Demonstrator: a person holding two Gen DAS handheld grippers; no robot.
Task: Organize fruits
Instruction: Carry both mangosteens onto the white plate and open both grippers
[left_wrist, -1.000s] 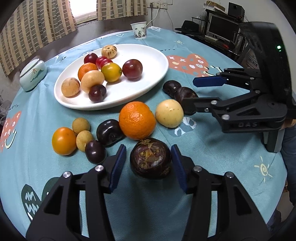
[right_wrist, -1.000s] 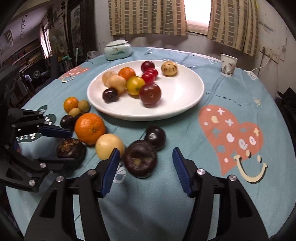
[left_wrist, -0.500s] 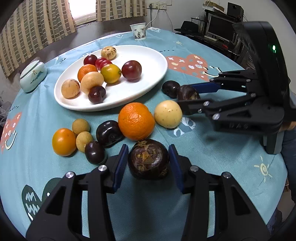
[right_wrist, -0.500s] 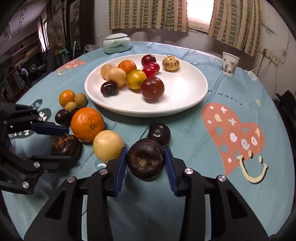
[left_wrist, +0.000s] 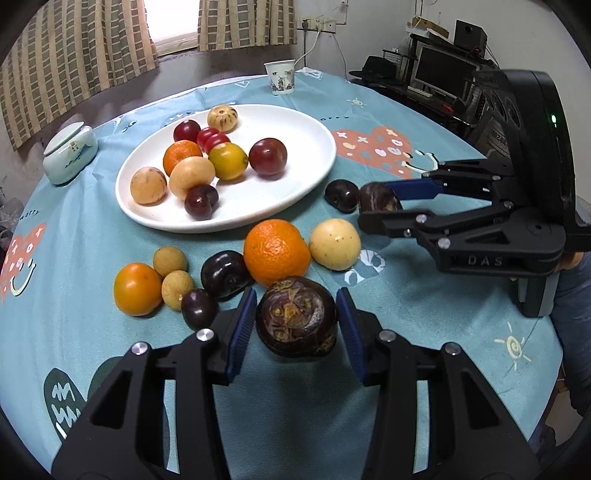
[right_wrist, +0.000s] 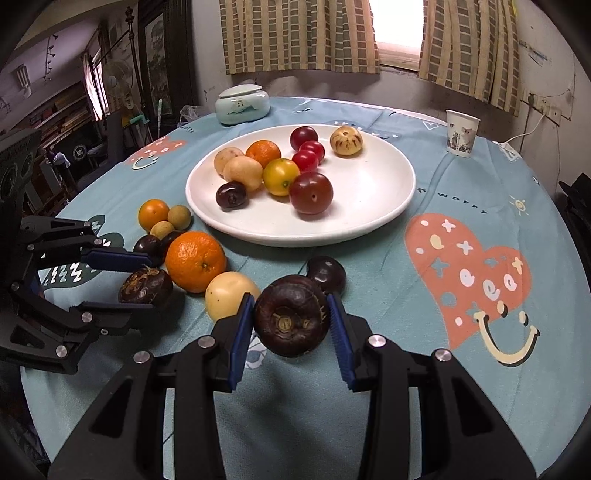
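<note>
My left gripper is shut on a dark, wrinkled mangosteen, with a blue pad pressed on each side. The right gripper is shut on a second dark mangosteen. Each gripper shows in the other's view: the right gripper at the right, the left gripper at the left. Behind them a white plate holds several fruits. Loose on the cloth lie a big orange, a yellow fruit, a dark plum, a small orange and more small fruits.
A paper cup stands at the far side of the round table, and a pale lidded jar sits left of the plate. A person's blue sleeve shows at the right edge. Shelves and monitors stand beyond the table.
Both grippers' jaws have narrowed from standing wide around the mangosteens to pressing on them. The right gripper also edged forward around its fruit.
</note>
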